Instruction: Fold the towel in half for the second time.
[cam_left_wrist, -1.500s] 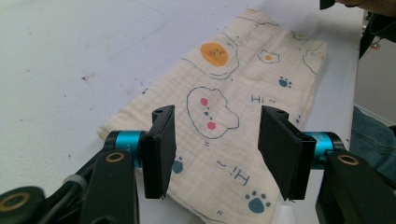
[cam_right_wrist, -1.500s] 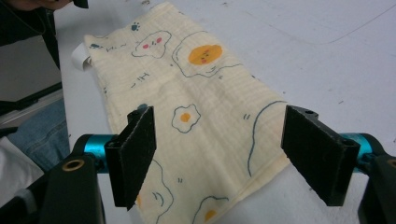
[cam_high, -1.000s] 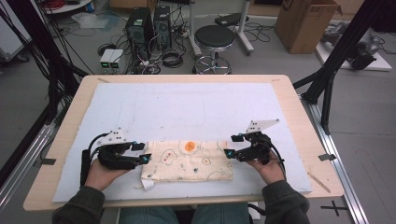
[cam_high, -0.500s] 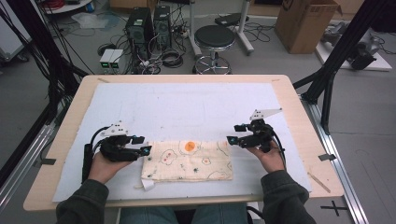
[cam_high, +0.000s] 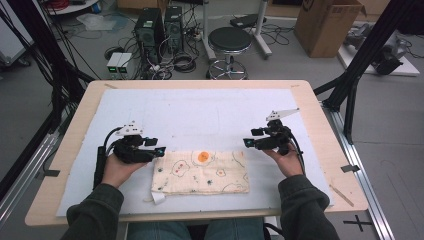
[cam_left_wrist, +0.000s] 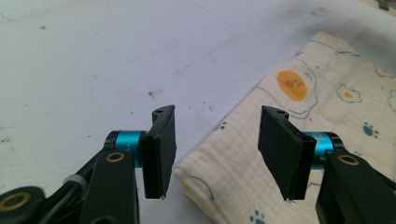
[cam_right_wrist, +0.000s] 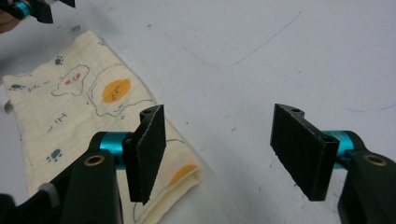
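- The left gripper (cam_high: 159, 150) is held just off the left end of a folded cream cloth (cam_high: 202, 172), level with the cloth's far left corner; in the left gripper view its fingers (cam_left_wrist: 161, 149) are seen spread, with nothing gripped and the cloth's folded corner lying on the mat beneath the gap.
- The cloth, printed with fried eggs and small paw marks, is laid flat as a long rectangle on the white mat (cam_high: 200, 115) near the front edge of the wooden counter (cam_high: 320, 105), between the two hands; a small white tag is seen at its near left corner.
- The right gripper (cam_high: 248, 143) is held just beyond the cloth's far right corner, apart from the fabric; in the right gripper view its fingers (cam_right_wrist: 147, 149) are seen spread wide, having just been closing somewhat, with bare mat between them and the cloth's corner lying beside and partly behind the left-hand finger.
- Both grippers are carried by dark-sleeved forearms entering from the near side of the counter.
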